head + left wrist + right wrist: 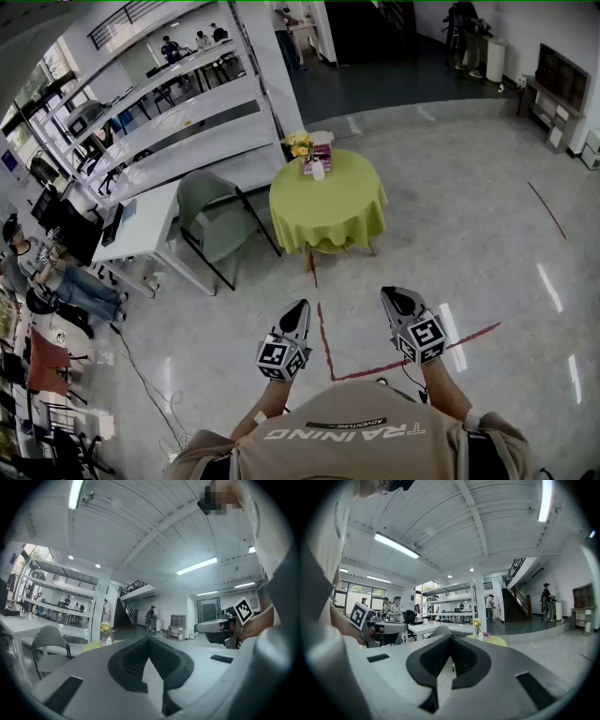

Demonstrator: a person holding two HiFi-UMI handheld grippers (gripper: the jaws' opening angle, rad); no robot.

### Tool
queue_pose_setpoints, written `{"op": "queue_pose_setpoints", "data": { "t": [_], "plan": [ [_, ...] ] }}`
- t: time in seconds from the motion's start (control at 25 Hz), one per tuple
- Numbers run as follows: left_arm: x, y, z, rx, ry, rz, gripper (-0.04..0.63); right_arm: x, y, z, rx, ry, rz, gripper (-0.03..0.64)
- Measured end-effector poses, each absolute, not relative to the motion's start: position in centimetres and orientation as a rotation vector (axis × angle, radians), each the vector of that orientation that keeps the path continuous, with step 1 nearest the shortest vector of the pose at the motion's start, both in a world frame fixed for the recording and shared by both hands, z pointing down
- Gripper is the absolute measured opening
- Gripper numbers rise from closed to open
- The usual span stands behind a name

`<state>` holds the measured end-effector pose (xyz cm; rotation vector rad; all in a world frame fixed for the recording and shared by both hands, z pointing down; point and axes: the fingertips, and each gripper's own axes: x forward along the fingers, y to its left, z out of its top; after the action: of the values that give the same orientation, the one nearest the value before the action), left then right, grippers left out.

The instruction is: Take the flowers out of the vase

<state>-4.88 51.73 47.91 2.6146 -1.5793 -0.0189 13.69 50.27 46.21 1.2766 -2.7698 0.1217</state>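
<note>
Head view: left gripper (298, 309) and right gripper (396, 298) both have jaws pressed together, empty, well apart from the green-clothed table (328, 211), where flowers (300, 145) sit in the vase (318, 170).

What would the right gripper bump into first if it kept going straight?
Nothing nearby; only floor lies ahead. The right gripper points roughly at the round green table holding the flowers, so probably that, though distance is unclear.
</note>
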Motion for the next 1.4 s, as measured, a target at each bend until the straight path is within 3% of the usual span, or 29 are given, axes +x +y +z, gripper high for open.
{"op": "queue_pose_setpoints", "data": {
  "t": [0.88,1.4],
  "plan": [
    [-4.0,50.3,50.5,2.476,-1.675,0.025,0.002,14.7,46.7,49.5,1.147,-2.785,0.202,0.002],
    [-8.6,37.2,52.3,2.513,-1.591,-0.019,0.002,8.7,35.6,51.5,1.100,-2.732,0.220,0.002]
  ]
}}
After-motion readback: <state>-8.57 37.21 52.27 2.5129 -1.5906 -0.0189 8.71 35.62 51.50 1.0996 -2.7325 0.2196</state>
